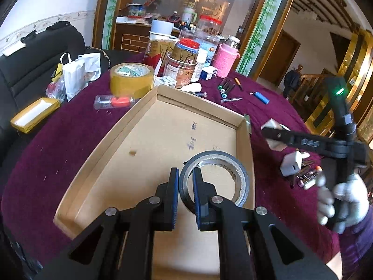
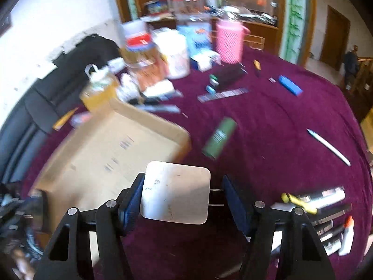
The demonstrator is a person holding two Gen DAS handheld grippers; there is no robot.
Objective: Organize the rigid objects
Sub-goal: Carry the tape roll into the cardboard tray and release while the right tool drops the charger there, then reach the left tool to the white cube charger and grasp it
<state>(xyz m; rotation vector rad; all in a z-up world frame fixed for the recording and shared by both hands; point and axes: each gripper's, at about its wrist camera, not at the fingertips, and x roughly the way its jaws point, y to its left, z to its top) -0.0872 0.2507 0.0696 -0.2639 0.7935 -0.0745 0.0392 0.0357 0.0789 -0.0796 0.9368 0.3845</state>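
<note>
- Box [image 1: 163, 140] on the purple cloth is nearly empty
- Tape [image 1: 216, 179] hangs over the box's near end, its wall pinched by the left gripper [image 1: 185, 182]; next, let go
- Charger [image 2: 176, 192] sits between the spread right gripper [image 2: 183, 196] jaws, prongs short of the right pad; a squeeze, then boxing it

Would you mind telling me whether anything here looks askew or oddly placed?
The grey tape roll stands tilted over the cardboard tray, its wall pinched in the left gripper. The white charger sits off-centre in the right gripper, touching only one jaw, prongs pointing at the other.
</note>
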